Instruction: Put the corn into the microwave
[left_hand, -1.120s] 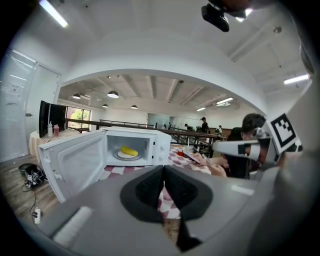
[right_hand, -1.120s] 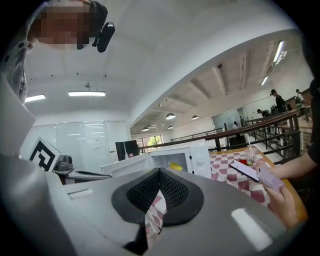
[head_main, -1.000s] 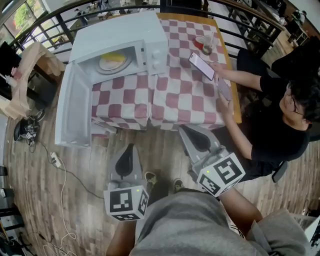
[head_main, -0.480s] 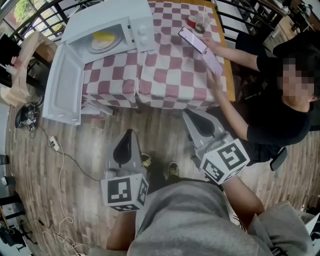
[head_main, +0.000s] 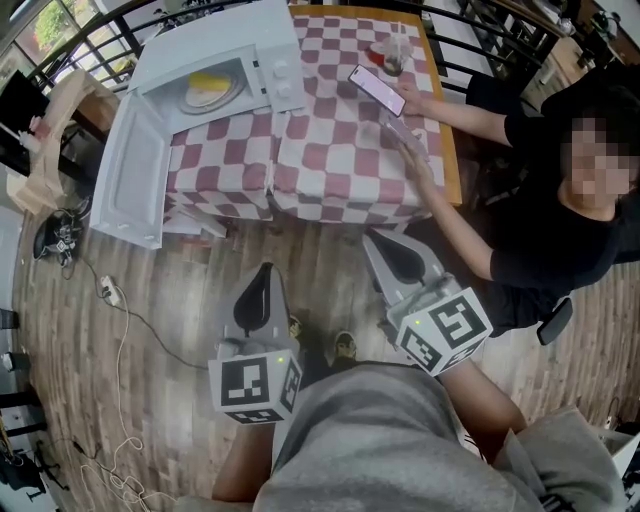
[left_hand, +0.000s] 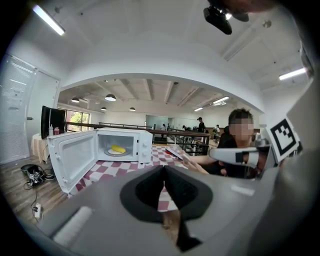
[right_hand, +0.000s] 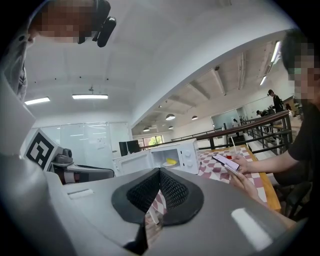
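The left gripper (head_main: 263, 275), well in front of the microwave (head_main: 225, 45), has its jaws pressed together and holds nothing. The right gripper (head_main: 380, 248), just beside it, is also closed and empty. The microwave stands on a checked table (head_main: 340, 150) with its door (head_main: 130, 170) open. The corn (head_main: 208, 82) lies inside the microwave on a plate (head_main: 192, 101). Right of the microwave, a person holds a phone (head_main: 376, 90).
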